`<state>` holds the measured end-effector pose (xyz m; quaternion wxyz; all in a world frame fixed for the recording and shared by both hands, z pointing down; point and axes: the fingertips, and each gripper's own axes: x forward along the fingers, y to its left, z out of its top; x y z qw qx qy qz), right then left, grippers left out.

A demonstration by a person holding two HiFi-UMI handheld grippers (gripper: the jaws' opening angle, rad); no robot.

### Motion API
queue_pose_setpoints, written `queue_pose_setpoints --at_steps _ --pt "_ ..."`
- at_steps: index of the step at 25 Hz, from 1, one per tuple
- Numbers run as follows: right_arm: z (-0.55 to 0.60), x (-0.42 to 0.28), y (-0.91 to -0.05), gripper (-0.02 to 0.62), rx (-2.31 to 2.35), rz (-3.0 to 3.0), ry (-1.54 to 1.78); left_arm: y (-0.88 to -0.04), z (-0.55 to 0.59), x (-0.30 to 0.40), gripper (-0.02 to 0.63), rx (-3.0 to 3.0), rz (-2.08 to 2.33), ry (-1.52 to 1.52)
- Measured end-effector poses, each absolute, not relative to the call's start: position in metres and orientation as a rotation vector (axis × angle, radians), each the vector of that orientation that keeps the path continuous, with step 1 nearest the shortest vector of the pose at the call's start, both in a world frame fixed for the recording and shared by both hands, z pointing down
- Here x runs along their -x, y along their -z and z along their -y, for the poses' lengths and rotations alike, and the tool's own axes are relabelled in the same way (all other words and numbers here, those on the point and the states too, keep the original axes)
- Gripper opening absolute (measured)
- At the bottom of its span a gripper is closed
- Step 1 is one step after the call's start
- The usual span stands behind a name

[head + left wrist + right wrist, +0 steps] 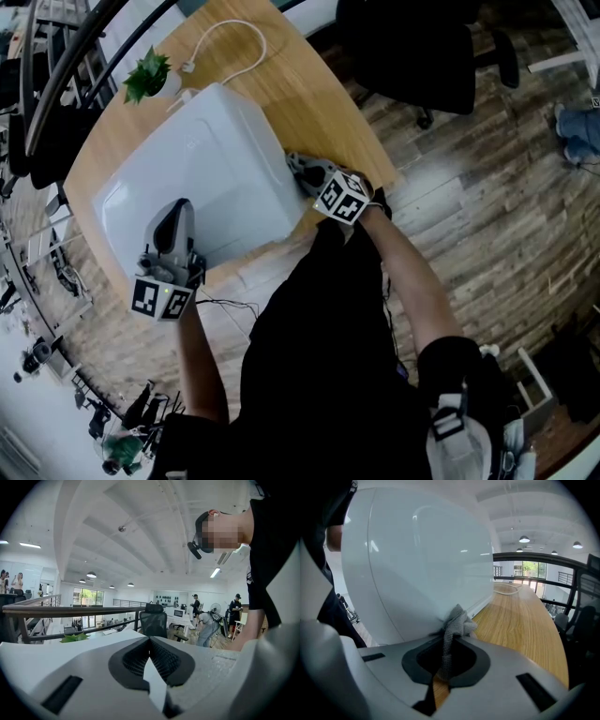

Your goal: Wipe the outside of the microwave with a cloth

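Observation:
The white microwave [197,178] stands on a wooden table [309,94]. My right gripper [307,172] is at its right side wall, low and near the front corner, shut on a grey cloth [457,623]. In the right gripper view the bunched cloth touches the glossy white wall of the microwave [422,559], and a strip of it hangs down between the right gripper's [449,637] jaws. My left gripper [178,208] lies on the microwave's top near its front left corner. In its own view the left gripper [150,641] is shut with nothing held.
A small potted plant [147,77] and a white power cable [234,37] sit behind the microwave. A black office chair [422,56] stands past the table's far edge. Bare wood [520,620] runs along the microwave's right side. Railing and people show in the distance.

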<state>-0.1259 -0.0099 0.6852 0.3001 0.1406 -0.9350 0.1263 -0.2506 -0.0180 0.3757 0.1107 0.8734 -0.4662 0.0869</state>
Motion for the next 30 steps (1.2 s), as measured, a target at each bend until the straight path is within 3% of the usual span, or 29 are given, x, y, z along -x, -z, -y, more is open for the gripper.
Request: queue_pose_setpoints --at_steps 30 --pt "-0.065 0.096 -0.687 0.017 -0.369 2.414 -0.355 -0.376 0.015 0.243 0.002 -2.598 1.311 -0.27"
